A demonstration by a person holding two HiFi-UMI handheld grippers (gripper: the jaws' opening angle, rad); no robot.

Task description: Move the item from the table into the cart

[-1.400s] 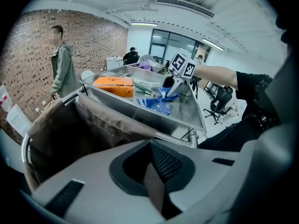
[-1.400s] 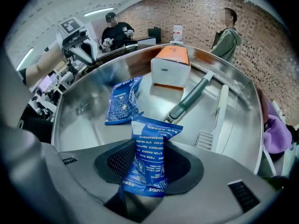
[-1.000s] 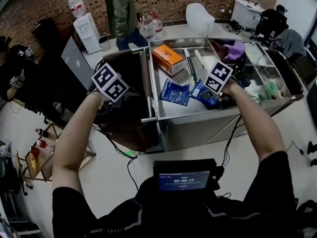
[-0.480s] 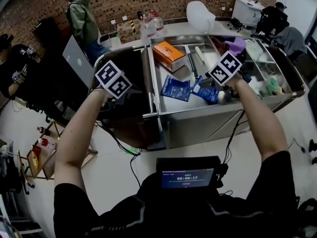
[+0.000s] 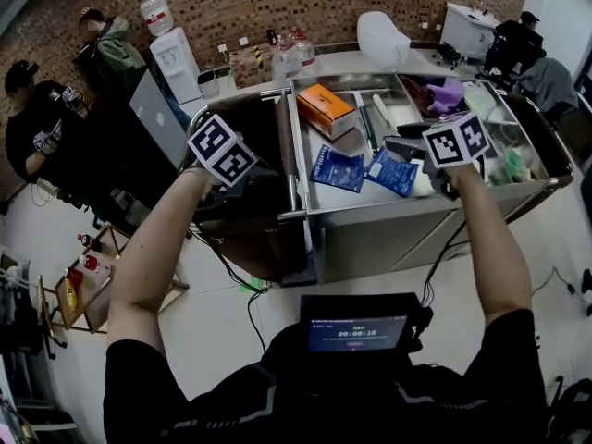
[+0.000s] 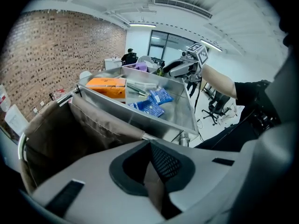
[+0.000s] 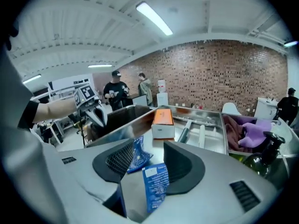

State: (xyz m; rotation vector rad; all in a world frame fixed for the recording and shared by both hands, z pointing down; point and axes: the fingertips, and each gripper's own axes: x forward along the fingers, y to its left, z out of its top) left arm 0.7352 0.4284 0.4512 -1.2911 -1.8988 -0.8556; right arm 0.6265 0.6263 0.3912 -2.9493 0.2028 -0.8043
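Two blue packets (image 5: 338, 167) (image 5: 393, 172) lie on the steel cart tray (image 5: 370, 213), near an orange box (image 5: 326, 107). My right gripper (image 5: 400, 146) hovers above the right-hand packet and points left. In the right gripper view its jaws (image 7: 145, 148) stand apart after closing partway. The packet (image 7: 154, 185) shows through the gap, lying on the tray and not gripped. My left gripper (image 5: 252, 166) hangs over the cart's brown bag (image 5: 240, 220). In the left gripper view the tips (image 6: 150, 146) meet, with a brown sliver behind them; whether fabric is pinched is unclear.
The tray's right side holds a purple cloth (image 5: 449, 93), bottles and tools. Behind the cart, a counter carries water bottles (image 5: 287, 54). A water dispenser (image 5: 176, 58), a laptop (image 5: 157, 118) and two people (image 5: 42, 118) are on the left. A low shelf (image 5: 79, 289) stands on the floor.
My right gripper has risen off the tray and drifted right, and the blue packet stays lying below it. The left gripper has barely shifted. A person in the background walked left.
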